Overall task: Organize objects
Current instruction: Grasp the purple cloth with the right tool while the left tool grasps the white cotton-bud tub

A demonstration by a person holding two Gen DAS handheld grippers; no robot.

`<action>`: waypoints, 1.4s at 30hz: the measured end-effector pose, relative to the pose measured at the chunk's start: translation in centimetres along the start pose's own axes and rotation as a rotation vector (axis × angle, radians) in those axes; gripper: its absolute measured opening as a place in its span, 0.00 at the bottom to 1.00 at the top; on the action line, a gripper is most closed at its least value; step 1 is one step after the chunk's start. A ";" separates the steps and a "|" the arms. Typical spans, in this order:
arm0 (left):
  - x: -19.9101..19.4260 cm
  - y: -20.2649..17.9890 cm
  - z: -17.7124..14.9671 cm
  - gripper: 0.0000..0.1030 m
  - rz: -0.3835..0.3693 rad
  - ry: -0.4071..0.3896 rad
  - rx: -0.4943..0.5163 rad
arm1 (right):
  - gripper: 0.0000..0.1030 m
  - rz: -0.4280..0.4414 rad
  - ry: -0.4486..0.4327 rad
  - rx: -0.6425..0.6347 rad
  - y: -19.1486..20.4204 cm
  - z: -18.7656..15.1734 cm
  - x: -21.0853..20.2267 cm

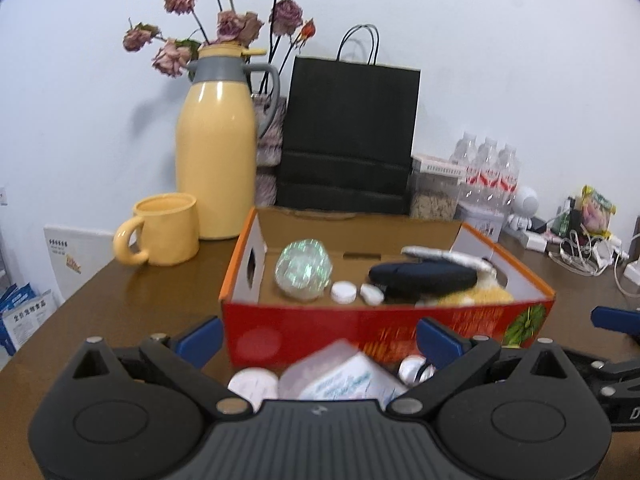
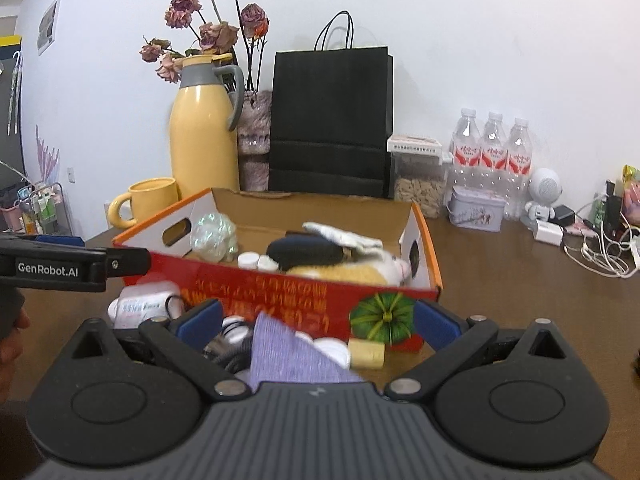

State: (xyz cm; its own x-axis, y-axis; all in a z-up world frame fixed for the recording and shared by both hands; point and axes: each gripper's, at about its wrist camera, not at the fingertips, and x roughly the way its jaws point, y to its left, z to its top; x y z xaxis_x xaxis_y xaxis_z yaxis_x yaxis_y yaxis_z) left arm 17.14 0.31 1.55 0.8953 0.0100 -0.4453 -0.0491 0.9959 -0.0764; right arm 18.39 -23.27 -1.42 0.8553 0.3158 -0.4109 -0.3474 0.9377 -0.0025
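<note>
A red cardboard box (image 1: pixel 304 324) (image 2: pixel 280 284) stands open on the brown table. Inside lie a shiny iridescent ball (image 1: pixel 303 270), white caps (image 1: pixel 343 292), a dark oblong case (image 1: pixel 424 278) and a yellow plush toy (image 1: pixel 476 298). My left gripper (image 1: pixel 320 340) is open just in front of the box, over a white packet (image 1: pixel 340 380) and white lids (image 1: pixel 252 384). My right gripper (image 2: pixel 320 320) is open in front of the box, over a purple cloth (image 2: pixel 292 356), a small yellow block (image 2: pixel 366 354) and white lids (image 2: pixel 332 350). The left gripper's arm (image 2: pixel 60 268) shows at the left in the right wrist view.
Behind the box stand a yellow thermos jug (image 1: pixel 218 152), a yellow mug (image 1: pixel 164 230), dried roses (image 1: pixel 224 24), a black paper bag (image 1: pixel 348 136), a clear container (image 2: pixel 418 176), water bottles (image 2: pixel 494 156) and a tin (image 2: pixel 476 208). Cables and chargers (image 2: pixel 592 244) lie at the right.
</note>
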 end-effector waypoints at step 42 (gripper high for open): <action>4.0 -2.0 -2.4 0.80 -0.002 0.282 -0.114 | 0.99 0.067 0.185 0.160 -3.5 -3.3 4.0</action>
State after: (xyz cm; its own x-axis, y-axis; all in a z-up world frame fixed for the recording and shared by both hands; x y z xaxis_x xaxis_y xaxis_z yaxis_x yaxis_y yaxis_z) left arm 19.79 -1.90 -2.20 0.7382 -0.0331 -0.6738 -0.1112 0.9792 -0.1699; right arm 21.69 -25.78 -6.09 0.7423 0.3598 -0.5652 -0.3233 0.9312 0.1682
